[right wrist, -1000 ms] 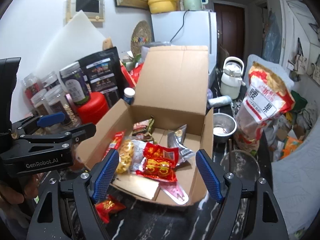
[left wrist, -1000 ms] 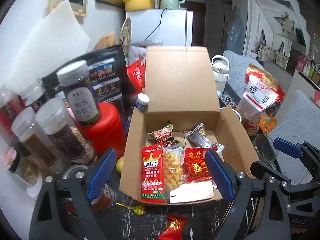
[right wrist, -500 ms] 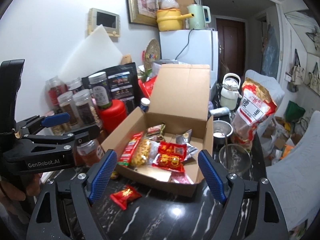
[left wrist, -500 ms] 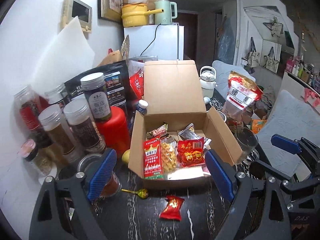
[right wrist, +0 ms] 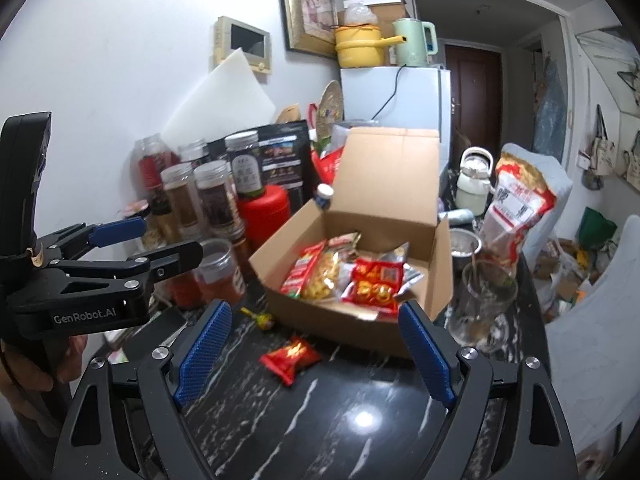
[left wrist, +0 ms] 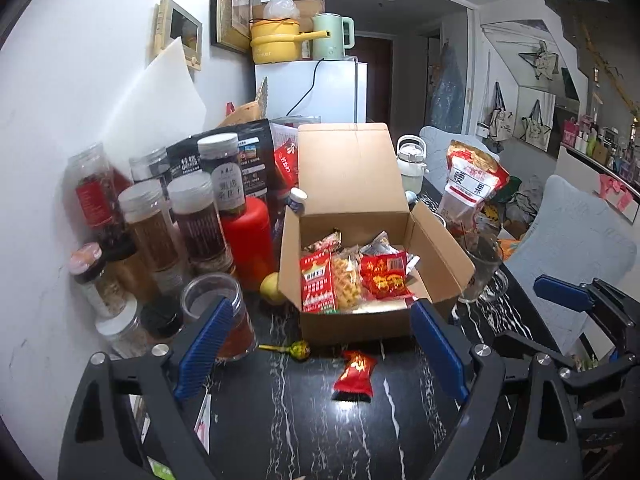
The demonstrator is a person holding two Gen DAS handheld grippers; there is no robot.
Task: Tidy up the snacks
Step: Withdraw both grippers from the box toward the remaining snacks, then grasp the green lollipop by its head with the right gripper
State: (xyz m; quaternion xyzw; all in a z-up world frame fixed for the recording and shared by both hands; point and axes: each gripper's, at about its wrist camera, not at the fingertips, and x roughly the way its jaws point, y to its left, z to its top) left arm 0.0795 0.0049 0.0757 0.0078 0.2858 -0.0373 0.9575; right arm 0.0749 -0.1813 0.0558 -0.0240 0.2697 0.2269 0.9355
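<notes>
An open cardboard box (left wrist: pixel 436 252) (right wrist: pixel 440 264) stands on the black marble table, holding several snack packets: a red packet (left wrist: pixel 316 280), a waffle packet (left wrist: pixel 347 280) and a red candy bag (left wrist: pixel 384 276) (right wrist: pixel 374 286). A small red snack packet (left wrist: pixel 355 372) (right wrist: pixel 291 358) and a lollipop (left wrist: pixel 298 348) (right wrist: pixel 262 318) lie on the table in front of the box. My left gripper (left wrist: pixel 320 348) is open and empty, back from the box. My right gripper (right wrist: pixel 314 350) is open and empty, just above the red packet.
Jars (left wrist: pixel 192 220) and a red canister (left wrist: pixel 248 240) crowd the left by the wall. An open plastic jar (left wrist: pixel 218 320) stands near my left finger. A glass cup (right wrist: pixel 484 300), a metal bowl (right wrist: pixel 464 242) and a large nut bag (left wrist: pixel 472 188) stand to the right.
Both grippers have pulled back and up from the box. More bare table, the red packet and the lollipop now show in front of the box. Both stay open.
</notes>
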